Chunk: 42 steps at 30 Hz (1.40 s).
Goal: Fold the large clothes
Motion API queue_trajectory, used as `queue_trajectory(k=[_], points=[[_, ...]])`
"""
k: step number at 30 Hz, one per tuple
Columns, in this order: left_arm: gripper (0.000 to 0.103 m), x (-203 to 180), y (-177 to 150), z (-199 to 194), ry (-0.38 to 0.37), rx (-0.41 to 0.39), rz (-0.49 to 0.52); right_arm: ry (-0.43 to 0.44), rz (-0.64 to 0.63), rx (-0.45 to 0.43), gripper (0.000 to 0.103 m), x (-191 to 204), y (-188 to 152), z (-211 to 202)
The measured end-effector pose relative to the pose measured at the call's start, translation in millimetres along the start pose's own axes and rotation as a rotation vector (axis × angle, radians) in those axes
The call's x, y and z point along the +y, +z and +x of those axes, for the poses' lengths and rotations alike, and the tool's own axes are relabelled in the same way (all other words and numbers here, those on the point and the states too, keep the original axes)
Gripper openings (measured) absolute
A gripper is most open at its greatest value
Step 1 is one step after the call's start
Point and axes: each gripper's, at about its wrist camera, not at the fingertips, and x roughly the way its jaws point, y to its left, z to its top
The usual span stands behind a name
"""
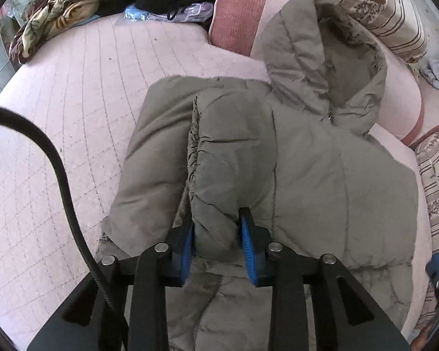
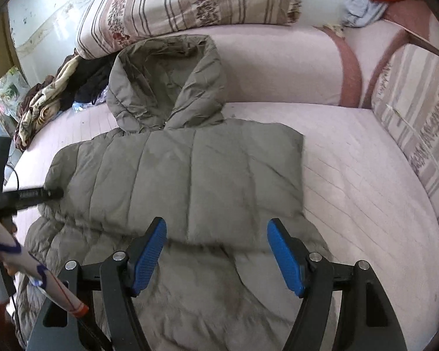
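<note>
Jacket (image 2: pixel 190 175): grey-green hooded puffer, lying on the pink quilted bed (image 2: pixel 351 175); hood (image 2: pixel 164 87) toward the pillows, right side already folded in to a straight edge.
Sleeve (image 1: pixel 228 161): left sleeve, drawn across the jacket body, cuff end pinched.
Left gripper (image 1: pixel 218 242): closed on the sleeve's padded fabric, blue pads pressed into both sides.
Right gripper (image 2: pixel 216 251): jaws wide apart, holding nothing, poised above the lower jacket.
Step in hand: likely laying the sleeve flat along the body.
Technique: keep the sleeve parallel to the folded edge; lower it before releasing; smooth trapped air.
Surroundings: striped pillows (image 2: pixel 190 3), patterned blanket (image 1: pixel 52 11) at the bed's far side.
</note>
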Motion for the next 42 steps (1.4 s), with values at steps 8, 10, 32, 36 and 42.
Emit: queue_trajectory(k=[8, 10, 32, 36, 42], points=[[0.046, 9.4, -5.5, -16.9, 0.001, -0.038, -0.018, -0.079, 0.076, 0.111, 0.077, 4.1, 4.8, 74.5], [0.048, 14.9, -11.3, -34.1, 0.013, -0.062, -0.017, -0.094, 0.067, 0.111, 0.083, 5.0, 4.7, 77.0], [0.065, 54.9, -93.6, -109.2, 0.246, -0.284, 0.033, -0.168, -0.105, -0.015, 0.085, 76.3, 47.5, -26.6], [0.065, 75.5, -88.0, -97.9, 0.27, -0.286, 0.003, -0.16, -0.109, -0.012, 0.085, 97.2, 84.6, -8.2], [0.065, 102.3, -73.6, -84.2, 0.245, -0.237, -0.065, -0.117, -0.058, -0.008, 0.085, 125.3, 157.1, 32.0]])
